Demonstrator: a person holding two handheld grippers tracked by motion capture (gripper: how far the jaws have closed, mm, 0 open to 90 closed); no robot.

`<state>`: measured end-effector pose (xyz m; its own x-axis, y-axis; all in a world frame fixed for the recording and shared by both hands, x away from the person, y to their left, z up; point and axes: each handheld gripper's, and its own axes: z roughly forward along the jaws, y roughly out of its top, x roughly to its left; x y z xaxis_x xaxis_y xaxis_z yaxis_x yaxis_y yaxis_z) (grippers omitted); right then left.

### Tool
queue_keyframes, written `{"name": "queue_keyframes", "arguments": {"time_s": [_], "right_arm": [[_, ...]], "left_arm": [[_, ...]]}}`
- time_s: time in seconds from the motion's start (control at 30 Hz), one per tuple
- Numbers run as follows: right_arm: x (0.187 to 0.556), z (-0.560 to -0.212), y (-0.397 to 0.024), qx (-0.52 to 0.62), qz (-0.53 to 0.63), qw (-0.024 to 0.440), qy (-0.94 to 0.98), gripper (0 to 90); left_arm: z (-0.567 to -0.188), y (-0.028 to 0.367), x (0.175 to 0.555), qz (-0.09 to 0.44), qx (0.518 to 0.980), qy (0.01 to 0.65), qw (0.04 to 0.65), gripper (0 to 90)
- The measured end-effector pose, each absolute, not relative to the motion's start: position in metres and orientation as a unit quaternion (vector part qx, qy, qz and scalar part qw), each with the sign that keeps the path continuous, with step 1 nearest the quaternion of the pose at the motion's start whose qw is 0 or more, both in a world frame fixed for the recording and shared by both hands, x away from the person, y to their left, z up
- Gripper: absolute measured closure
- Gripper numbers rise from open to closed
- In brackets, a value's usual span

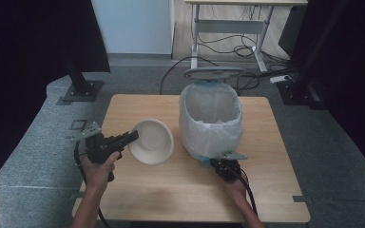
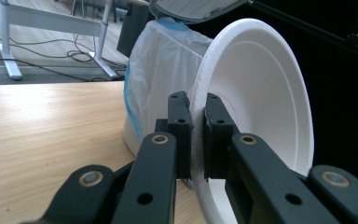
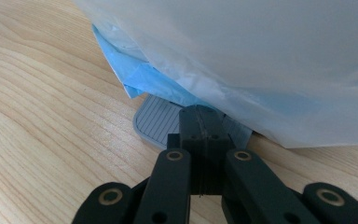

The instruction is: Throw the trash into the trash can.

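So on my end the left gripper [image 1: 134, 136] has its jaws clamped tight on the rim of the white bowl [image 1: 152, 141], one pad on the outside wall and one on the inside. The bowl is tipped up on edge and off the table [image 1: 138, 194], sitting left of the middle, with its open side facing up and toward the bin. In the left gripper view you can see the rim pinched right between the two black pads [image 2: 179, 126], and the bowl [image 2: 261, 116] curves away to the right of them.

The pedal bin [image 1: 211, 121] stands on the far right part of the table, just right of the bowl but not touching it as far as I can tell. It has a white liner bag draped over the sides with a bit of blue bag poking out at the bottom, and its grey lid [image 1: 214, 72] is standing open at the far side.

The right gripper [image 1: 225, 167] is down low at the near foot of the bin. Its jaws are fully closed with nothing between them, and in the right gripper view the closed tips [image 3: 204, 133] are resting on the grey ribbed pedal [image 3: 161, 122] that sticks out from under the bag
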<state>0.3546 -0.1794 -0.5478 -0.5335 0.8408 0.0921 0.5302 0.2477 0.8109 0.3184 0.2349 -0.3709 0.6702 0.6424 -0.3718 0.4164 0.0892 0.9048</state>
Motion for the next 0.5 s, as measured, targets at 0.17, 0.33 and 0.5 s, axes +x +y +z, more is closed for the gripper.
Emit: {"name": "queue_keyframes", "arguments": {"time_s": [0.17,0.33,0.5], "right_arm": [[0.355,-0.548,-0.179,0.446,0.421,0.184,0.768,89.4],[0.355,-0.548,-0.179,0.446,0.421,0.184,0.768,89.4],[0.355,-0.548,-0.179,0.446,0.421,0.184,0.768,89.4]], "left_arm": [[-0.368,0.231,0.321,0.089,0.670,0.393,0.623,84.1],[-0.364,0.226,0.324,0.089,0.672,0.389,0.624,84.1],[-0.361,0.221,0.327,0.088,0.674,0.385,0.624,84.1]]}}
